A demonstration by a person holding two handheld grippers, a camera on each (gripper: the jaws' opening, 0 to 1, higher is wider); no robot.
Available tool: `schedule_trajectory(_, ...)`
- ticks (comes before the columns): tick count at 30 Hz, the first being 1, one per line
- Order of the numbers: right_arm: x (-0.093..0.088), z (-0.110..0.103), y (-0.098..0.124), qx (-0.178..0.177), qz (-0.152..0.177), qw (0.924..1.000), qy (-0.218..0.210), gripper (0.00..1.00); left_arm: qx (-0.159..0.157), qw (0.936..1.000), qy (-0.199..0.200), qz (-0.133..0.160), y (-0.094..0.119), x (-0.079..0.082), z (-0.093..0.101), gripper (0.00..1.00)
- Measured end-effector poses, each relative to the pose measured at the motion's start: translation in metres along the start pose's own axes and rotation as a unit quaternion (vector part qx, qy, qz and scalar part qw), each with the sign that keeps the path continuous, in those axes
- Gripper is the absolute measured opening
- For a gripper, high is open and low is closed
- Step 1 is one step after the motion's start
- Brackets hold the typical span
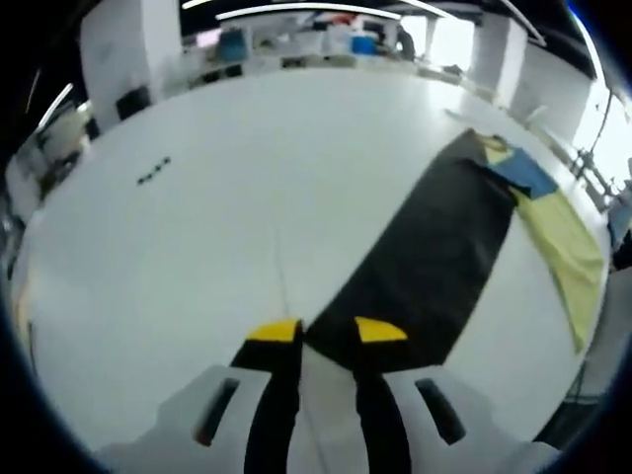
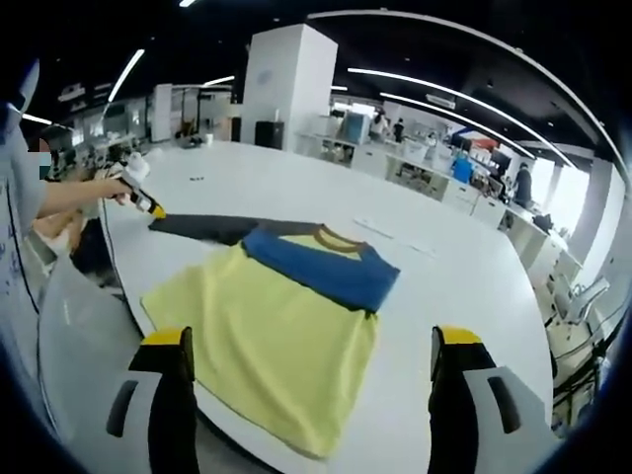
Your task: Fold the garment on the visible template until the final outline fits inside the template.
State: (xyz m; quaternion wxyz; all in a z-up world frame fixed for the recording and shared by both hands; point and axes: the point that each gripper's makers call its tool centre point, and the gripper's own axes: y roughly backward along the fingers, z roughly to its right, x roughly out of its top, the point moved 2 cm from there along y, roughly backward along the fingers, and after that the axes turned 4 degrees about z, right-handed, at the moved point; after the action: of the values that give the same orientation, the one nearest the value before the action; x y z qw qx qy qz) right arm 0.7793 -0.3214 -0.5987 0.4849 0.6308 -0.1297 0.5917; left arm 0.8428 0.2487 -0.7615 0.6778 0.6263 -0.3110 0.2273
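A yellow shirt (image 2: 267, 341) with a blue chest band (image 2: 321, 267) and a mustard collar lies flat on the white table. Its upper part rests on one end of a long black template mat (image 2: 207, 227). My right gripper (image 2: 314, 341) hovers over the shirt's lower half, open wide with nothing between the jaws. In the left gripper view the mat (image 1: 425, 257) runs away to the upper right, where the shirt (image 1: 568, 242) lies at its far end. My left gripper (image 1: 327, 332) is open at the mat's near corner, which lies between the yellow tips. From the right gripper view it is seen at that corner (image 2: 150, 204).
A person's hand and forearm (image 2: 84, 193) hold the left gripper at the table's left edge. Small dark bits (image 1: 153, 170) lie on the white table (image 1: 247, 178). Desks, a white column (image 2: 286, 84) and chairs stand beyond the table.
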Motion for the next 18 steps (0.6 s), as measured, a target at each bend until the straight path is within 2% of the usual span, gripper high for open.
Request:
schedule_trajectory(12,-0.004,0.001,0.000,0.002,-0.004,1.0000,0.004,0.97,-0.004,1.0000,-0.006,0.003,0.000,0.000,0.007,0.05)
schedule_trajectory(15,-0.006,0.002,0.001,0.000,-0.004,1.0000,0.002,0.97,0.000,0.9998,-0.020,-0.002,0.000,0.001,0.010,0.01)
schedule_trajectory(18,-0.007,0.003,0.002,-0.001,-0.003,1.0000,0.001,0.97,0.009,0.9996,-0.024,-0.014,0.001,0.001,0.015,0.00)
